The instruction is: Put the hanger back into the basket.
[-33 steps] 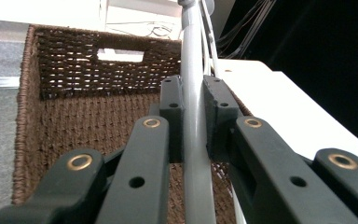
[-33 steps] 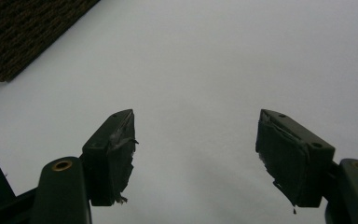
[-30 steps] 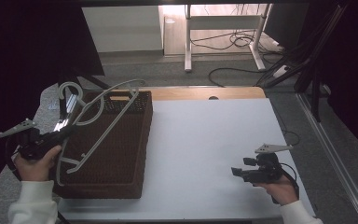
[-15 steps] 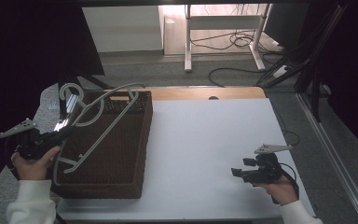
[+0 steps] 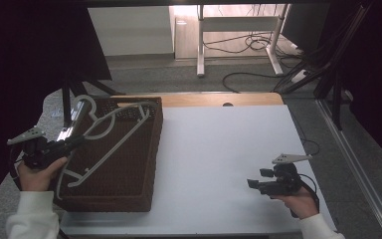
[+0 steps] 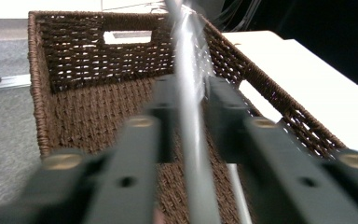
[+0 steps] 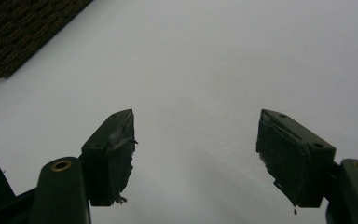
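A white plastic hanger (image 5: pixel 114 144) lies slanted across the top of a brown wicker basket (image 5: pixel 129 191) at the table's left. My left gripper (image 5: pixel 74 142) reaches in over the basket's left rim. In the left gripper view its jaws have just been opening. The hanger's pale bar (image 6: pixel 186 70) runs between them with a gap on each side, blurred up close, and my left gripper (image 6: pixel 193 116) looks into the basket (image 6: pixel 37 93). My right gripper (image 5: pixel 252 183) hovers low over the white table at the front right. Its jaws stand wide apart, and my right gripper (image 7: pixel 196 154) has nothing between them.
The white tabletop (image 5: pixel 219 149) spreads between the basket and the right hand. A corner of the basket (image 7: pixel 18 32) shows at the upper left of the right gripper view. Beyond the table are a desk frame (image 5: pixel 201 45) and floor cables (image 5: pixel 258 45).
The hanger has sunk slightly onto the basket, and the left hand has drawn a little back toward the near edge. The right hand has kept still.
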A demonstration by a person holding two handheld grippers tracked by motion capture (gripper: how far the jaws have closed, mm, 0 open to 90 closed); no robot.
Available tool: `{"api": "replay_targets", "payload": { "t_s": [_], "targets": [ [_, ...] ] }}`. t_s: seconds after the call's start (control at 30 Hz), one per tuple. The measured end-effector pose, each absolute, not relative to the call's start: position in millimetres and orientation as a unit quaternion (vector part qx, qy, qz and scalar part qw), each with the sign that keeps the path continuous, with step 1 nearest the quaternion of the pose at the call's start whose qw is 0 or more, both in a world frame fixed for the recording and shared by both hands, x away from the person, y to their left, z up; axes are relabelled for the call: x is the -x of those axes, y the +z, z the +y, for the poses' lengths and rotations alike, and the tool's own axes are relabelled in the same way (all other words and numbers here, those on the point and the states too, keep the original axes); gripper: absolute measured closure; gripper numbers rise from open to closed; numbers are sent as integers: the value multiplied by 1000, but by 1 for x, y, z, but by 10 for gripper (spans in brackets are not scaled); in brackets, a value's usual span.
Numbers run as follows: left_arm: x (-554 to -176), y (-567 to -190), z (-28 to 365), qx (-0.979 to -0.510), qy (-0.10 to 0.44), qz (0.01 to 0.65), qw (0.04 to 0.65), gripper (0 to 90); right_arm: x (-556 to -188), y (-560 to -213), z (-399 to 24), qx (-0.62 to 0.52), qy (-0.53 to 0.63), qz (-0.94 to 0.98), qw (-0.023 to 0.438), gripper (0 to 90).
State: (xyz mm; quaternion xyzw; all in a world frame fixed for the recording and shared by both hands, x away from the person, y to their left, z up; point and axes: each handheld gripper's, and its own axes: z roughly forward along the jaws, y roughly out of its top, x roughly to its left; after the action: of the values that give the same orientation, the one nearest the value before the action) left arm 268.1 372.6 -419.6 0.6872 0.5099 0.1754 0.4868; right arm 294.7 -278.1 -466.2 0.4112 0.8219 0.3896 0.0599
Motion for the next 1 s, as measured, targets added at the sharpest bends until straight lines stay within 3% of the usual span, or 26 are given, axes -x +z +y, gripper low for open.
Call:
{"api": "replay_targets", "payload": {
  "t_s": [0.03,0.17,0.3,1.0],
  "targets": [
    [-269,-420,371,-691,178,511,479,474,-295,-466,-278,-411,389,822,60,285],
    [-270,-419,366,-702,182,508,465,354,-295,-467,-278,-411,389,823,59,284],
    [-268,-415,364,-707,188,504,459,329,-295,-466,-278,-411,389,822,60,284],
    [-240,-400,367,-720,182,560,368,428,-296,-465,-280,-410,392,822,60,285]
  ]
}}
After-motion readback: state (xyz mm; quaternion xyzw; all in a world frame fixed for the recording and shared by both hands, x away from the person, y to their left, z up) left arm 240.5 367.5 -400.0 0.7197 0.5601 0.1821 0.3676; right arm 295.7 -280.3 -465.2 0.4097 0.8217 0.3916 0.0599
